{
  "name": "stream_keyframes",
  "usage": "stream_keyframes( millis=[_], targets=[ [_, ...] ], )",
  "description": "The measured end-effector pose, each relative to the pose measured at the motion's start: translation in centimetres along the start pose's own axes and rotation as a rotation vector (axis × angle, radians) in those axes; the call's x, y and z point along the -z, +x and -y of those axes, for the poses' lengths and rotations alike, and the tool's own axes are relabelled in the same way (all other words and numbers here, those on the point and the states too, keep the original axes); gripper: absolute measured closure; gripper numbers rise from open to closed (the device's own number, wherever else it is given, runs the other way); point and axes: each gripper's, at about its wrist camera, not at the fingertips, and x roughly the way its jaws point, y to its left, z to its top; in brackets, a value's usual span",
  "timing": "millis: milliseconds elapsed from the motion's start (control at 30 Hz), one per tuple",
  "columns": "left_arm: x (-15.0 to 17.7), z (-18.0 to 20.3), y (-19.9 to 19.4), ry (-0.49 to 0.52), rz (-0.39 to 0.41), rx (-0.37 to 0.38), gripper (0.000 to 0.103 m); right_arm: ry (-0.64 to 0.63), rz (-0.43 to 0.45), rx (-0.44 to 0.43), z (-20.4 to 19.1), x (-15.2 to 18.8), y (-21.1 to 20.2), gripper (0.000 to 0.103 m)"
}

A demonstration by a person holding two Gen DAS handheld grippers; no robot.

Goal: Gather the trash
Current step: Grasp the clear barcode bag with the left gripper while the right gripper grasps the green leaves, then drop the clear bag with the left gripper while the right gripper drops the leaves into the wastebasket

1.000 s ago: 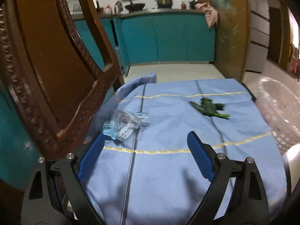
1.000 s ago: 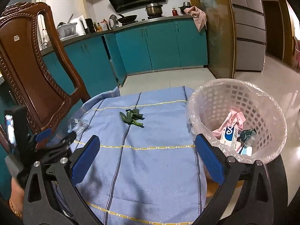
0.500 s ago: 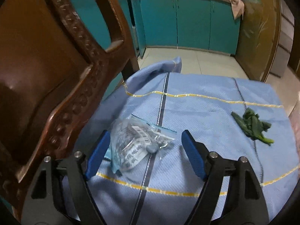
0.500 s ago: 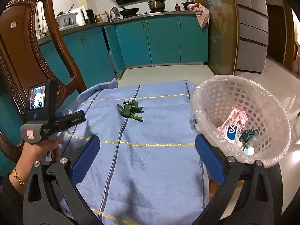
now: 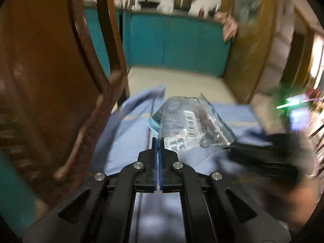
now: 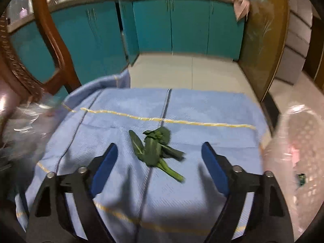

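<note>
Left gripper [image 5: 157, 141] clamps plastic bag [image 5: 188, 121]; right gripper [image 6: 160, 156] gapes.

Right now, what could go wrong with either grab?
1. The left gripper pinches only one corner of the plastic bag; it may slip free.
2. The right gripper is open around the greens on the cloth; closing may pinch fabric too.

Blue tablecloth [image 6: 202, 111] — yellow-striped — bears leafy greens [image 6: 156, 149].
</note>
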Motion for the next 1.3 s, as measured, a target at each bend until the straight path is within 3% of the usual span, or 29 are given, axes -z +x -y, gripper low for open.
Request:
stream_keyframes(
  millis=[100,133,167,300,433,633,800,1300],
  targets=[
    [1.1,-0.4,-4.2,-0.009,0.065,0.06,0.101,-0.036,-0.048,0.028,-0.5,-0.1,2.1,0.056],
    [1.6,-0.4,-5.0,-0.01,0.075,0.07,0.101,-0.029,-0.058,0.021,-0.4,0.0,2.4,0.076],
    [2.2,-0.5,-5.5,-0.013,0.078,0.078,0.101,-0.012,-0.046,0.01,-0.2,0.1,2.2,0.086],
    [3.2,-0.1,-5.9,0.001,0.066,0.089,0.101,0.042,0.01,-0.062,0.5,0.8,-1.6,0.089],
    [3.3,0.3,-5.1,0.007,0.042,0.096,0.101,0.033,0.098,-0.111,1.0,2.7,-8.9,0.089],
    [2.9,2.1,-3.4,0.057,0.018,0.107,0.101,0.06,0.167,-0.126,2.4,7.4,-15.7,0.089],
    [3.5,3.3,-3.1,0.099,0.014,0.108,0.101,0.077,0.18,-0.115,3.0,9.6,-17.1,0.089],
    [4.4,4.1,-2.9,0.131,-0.001,0.094,0.101,0.067,0.165,-0.122,3.3,10.2,-16.9,0.089]
  ],
)
